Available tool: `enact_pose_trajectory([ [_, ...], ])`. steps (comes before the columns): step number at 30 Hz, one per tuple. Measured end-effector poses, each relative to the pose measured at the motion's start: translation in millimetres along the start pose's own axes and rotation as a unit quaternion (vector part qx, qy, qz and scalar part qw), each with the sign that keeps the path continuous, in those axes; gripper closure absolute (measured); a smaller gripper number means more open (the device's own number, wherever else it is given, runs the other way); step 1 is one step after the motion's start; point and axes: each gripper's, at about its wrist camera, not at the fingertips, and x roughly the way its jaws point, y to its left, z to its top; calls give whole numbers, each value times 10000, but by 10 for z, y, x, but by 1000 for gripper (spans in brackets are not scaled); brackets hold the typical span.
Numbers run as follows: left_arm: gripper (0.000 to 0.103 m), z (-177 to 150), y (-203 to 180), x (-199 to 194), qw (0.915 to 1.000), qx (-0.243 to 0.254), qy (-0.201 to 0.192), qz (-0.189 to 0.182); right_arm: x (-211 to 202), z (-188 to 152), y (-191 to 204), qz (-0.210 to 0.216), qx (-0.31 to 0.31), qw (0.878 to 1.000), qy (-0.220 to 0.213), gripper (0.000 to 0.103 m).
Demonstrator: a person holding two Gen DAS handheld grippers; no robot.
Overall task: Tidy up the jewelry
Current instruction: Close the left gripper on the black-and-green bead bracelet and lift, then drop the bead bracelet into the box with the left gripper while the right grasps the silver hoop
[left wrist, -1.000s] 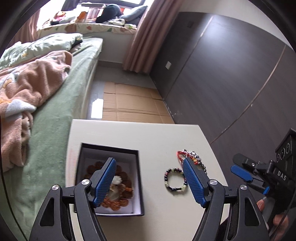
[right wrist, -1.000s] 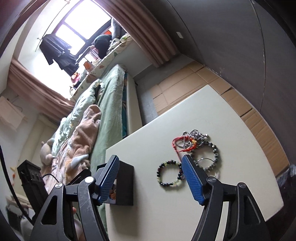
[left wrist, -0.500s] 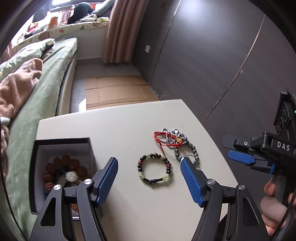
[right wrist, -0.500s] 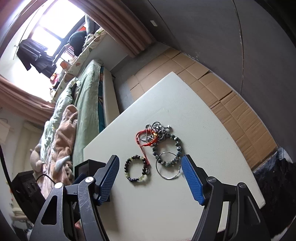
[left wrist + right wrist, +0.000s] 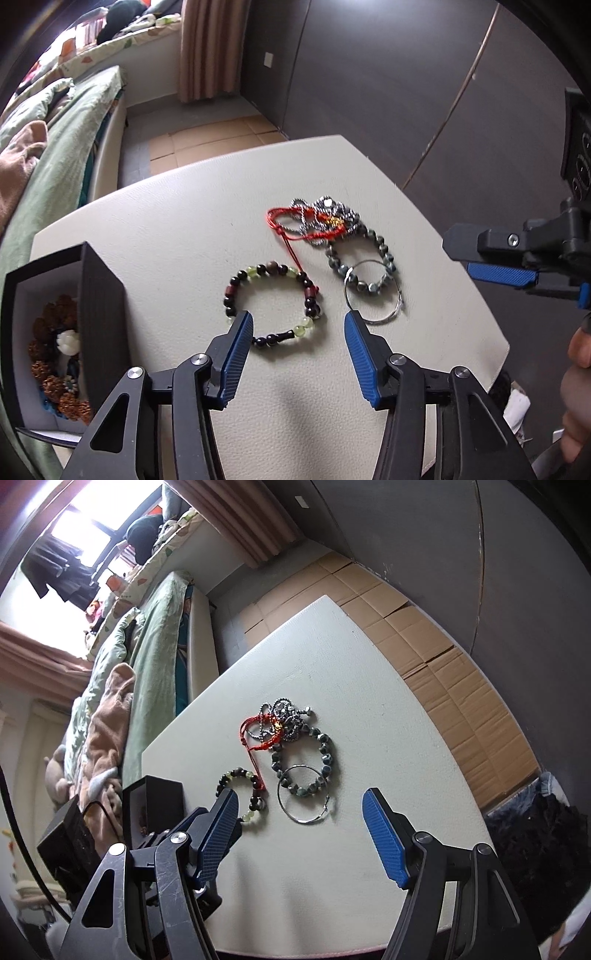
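A dark and green beaded bracelet (image 5: pixel 273 302) lies on the cream table (image 5: pixel 184 206), just ahead of my open, empty left gripper (image 5: pixel 298 325). Beside it lie a grey-green bead bracelet (image 5: pixel 364 264), a thin silver hoop (image 5: pixel 373 293), a red cord (image 5: pixel 295 225) and a silver chain (image 5: pixel 325 214). A black box (image 5: pixel 99 295) at the left holds brown beads (image 5: pixel 55 350). My right gripper (image 5: pixel 301 805) is open and empty, above the hoop (image 5: pixel 306 797), the dark bracelet (image 5: pixel 243 794) and the box (image 5: pixel 155 805).
A bed with green bedding (image 5: pixel 55 147) runs along the table's left side. Cardboard sheets (image 5: pixel 424 635) cover the floor past the table. A dark wardrobe wall (image 5: pixel 406 92) stands to the right. My right gripper also shows in the left wrist view (image 5: pixel 517 266).
Both grippers have swung right and closer to the jewelry pile. The box has slid to the left edge of the left wrist view. Both stay open.
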Motion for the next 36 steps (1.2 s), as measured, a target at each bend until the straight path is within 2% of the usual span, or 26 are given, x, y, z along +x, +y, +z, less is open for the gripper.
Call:
enact_pose_trajectory([
  [4, 63, -38, -12, 115, 9999, 39, 146, -4, 18, 7, -16, -45, -24, 10000, 47, 33],
  [8, 66, -68, -26, 175, 9997, 87, 194, -97, 33, 4, -16, -85, -44, 9999, 85, 33],
  [11, 93, -85, -49, 186, 9995, 212, 243, 17, 51, 1, -1, -126, -77, 9998, 106, 33],
  [12, 95, -85, -34, 184, 9995, 173, 250, -25, 62, 0, 13, -139, -99, 9998, 112, 33],
  [16, 95, -57, 35, 136, 9997, 36, 215, -61, 120, -17, 42, -242, -209, 9994, 157, 33],
  [23, 95, 87, 210, -196, 9990, -278, -230, -250, 324, -46, 103, -541, -335, 9973, 362, 33],
  [36, 95, 160, 802, -812, 9896, -1060, -840, -492, 641, -163, 382, -1270, -852, 9871, 470, 33],
])
